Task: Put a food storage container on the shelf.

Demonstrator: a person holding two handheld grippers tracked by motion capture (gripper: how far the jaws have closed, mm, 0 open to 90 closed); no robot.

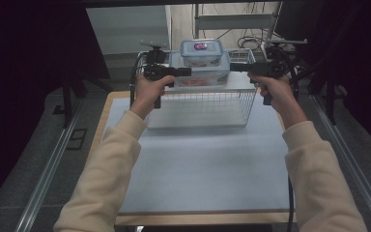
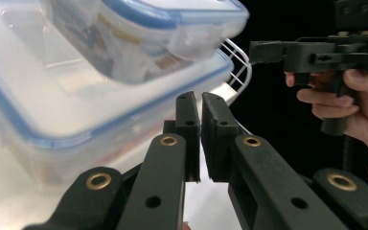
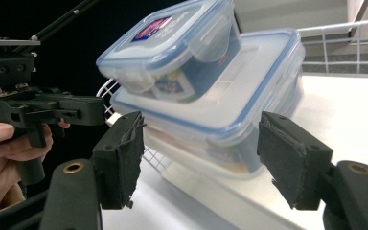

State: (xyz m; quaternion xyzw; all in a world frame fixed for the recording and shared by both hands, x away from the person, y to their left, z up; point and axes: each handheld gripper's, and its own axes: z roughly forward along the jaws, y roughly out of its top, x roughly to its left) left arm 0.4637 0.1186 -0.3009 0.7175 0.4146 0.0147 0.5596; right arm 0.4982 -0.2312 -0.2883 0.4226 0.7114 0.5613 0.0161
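Two clear lock-lid boxes with blue rims are stacked: a small box [image 1: 201, 48] [image 2: 143, 28] [image 3: 172, 43] sits tilted on a large box [image 1: 200, 73] [image 2: 76, 100] [image 3: 249, 81]. They rest on the white top of a wire basket [image 1: 203, 108]. My left gripper [image 1: 188, 72] [image 2: 201, 98] is shut on nothing, its tips right by the large box's left side. My right gripper [image 1: 233, 67] [image 3: 201, 120] is open at the box's right end, with the box's corner just beyond its two pads. Each gripper view also shows the other gripper [image 2: 268, 51] [image 3: 96, 110] farther off.
The wire basket stands at the far end of a pale blue table [image 1: 198, 164]. Its wire rim [image 2: 237, 62] [image 3: 345, 28] rises behind the boxes. Dark curtains flank the table, and cables and a shelf lie beyond it.
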